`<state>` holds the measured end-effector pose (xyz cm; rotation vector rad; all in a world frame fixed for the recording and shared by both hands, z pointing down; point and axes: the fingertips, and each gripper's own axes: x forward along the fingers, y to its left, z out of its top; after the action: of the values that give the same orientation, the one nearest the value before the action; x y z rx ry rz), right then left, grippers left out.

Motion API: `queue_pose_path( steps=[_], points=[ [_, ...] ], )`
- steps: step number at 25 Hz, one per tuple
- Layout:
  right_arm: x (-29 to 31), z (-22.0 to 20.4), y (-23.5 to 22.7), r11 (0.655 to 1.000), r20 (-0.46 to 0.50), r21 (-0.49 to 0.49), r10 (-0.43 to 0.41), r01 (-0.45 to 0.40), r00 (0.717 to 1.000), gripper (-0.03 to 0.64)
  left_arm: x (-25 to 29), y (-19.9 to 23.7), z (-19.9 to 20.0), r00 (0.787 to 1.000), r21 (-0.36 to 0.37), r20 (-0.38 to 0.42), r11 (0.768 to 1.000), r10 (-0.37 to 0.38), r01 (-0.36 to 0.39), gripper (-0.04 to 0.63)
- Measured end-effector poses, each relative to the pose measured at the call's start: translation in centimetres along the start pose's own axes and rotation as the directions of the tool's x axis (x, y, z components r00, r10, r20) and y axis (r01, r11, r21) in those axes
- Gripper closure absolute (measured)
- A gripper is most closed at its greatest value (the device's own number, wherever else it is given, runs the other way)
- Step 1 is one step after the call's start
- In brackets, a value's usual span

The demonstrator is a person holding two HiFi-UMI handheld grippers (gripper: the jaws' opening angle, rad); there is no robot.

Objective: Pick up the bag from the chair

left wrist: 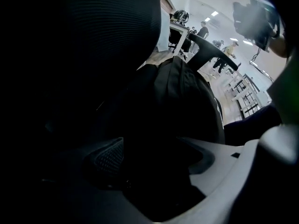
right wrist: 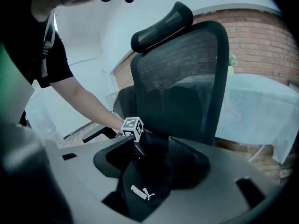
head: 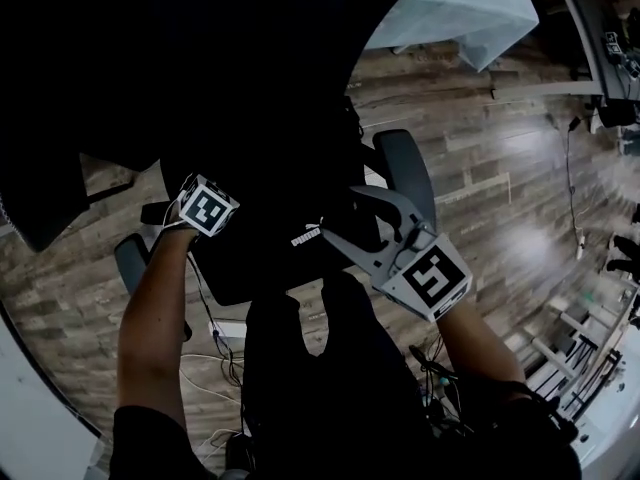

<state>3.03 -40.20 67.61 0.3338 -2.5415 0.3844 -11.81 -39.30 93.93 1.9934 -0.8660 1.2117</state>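
Grasp step judged in hand: the bag (right wrist: 140, 190) is lying on the chair (right wrist: 182, 73) seat, jaws of left gripper (left wrist: 154, 160) and right gripper (right wrist: 152, 155) are spread with bag fabric between them, unclamped; closing on it, then lifting, is called for next.

One mesh-back office chair (right wrist: 187, 78) and one black bag (right wrist: 140, 190) were present. Two grippers were counted: left gripper (left wrist: 154, 157), right gripper (right wrist: 152, 160).

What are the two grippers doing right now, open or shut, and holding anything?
Left gripper: open, jaws apart, with the black bag in front of them.
Right gripper: open, the bag's logo end between its jaws, not clamped.
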Motion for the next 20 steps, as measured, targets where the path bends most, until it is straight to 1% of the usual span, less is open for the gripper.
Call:
queue_pose_path(
  steps=[2, 5, 6, 10, 13, 15, 17, 18, 20],
  points=[
    [0.0, -1.0, 0.4, 1.0, -0.01, 0.01, 0.02, -0.02, 1.0, 0.383, 0.8, 0.1, 0.0, 0.999, 0.007, -0.03, 0.999, -0.034, 0.035, 0.242],
    [0.0, -2.3, 1.4, 0.999, -0.035, 0.013, 0.046, -0.046, 0.998, 0.383, 1.7, -0.2, -0.5, 0.99, -0.01, -0.082, 0.993, -0.116, 0.116, 0.232],
    [0.1, -2.5, 1.7, 0.999, -0.033, 0.019, 0.048, -0.048, 0.998, 0.383, 1.9, -0.2, -0.7, 0.986, -0.009, -0.092, 0.99, -0.139, 0.139, 0.224],
    [0.4, -2.6, 1.5, 0.998, -0.006, 0.056, 0.036, -0.036, 0.999, 0.383, 2.7, -0.9, -1.0, 0.969, 0.044, -0.127, 0.975, -0.213, 0.22, 0.227],
    [0.2, -2.4, 1.4, 0.998, 0.012, 0.057, 0.034, -0.034, 0.999, 0.383, 3.2, -1.9, -1.2, 0.955, 0.043, -0.152, 0.963, -0.256, 0.265, 0.256],
    [-0.1, -2.4, 1.3, 0.997, 0.022, 0.068, 0.02, -0.022, 1.0, 0.383, 3.2, -2.4, -1.2, 0.953, 0.054, -0.16, 0.961, -0.259, 0.271, 0.279],
    [-0.2, -2.2, 0.9, 0.995, 0.039, 0.095, -0.007, 0.003, 0.999, 0.383, 3.1, -2.6, -1.2, 0.958, 0.073, -0.161, 0.965, -0.239, 0.253, 0.313],
    [-0.2, -1.9, 0.9, 0.994, 0.05, 0.106, -0.016, 0.01, 0.999, 0.383, 3.0, -2.6, -1.1, 0.963, 0.083, -0.155, 0.968, -0.22, 0.235, 0.346],
    [-0.3, -1.5, 1.0, 0.994, 0.056, 0.104, -0.021, 0.016, 0.998, 0.383, 2.7, -2.7, -0.8, 0.977, 0.122, -0.131, 0.976, -0.166, 0.183, 0.433]
  ],
)
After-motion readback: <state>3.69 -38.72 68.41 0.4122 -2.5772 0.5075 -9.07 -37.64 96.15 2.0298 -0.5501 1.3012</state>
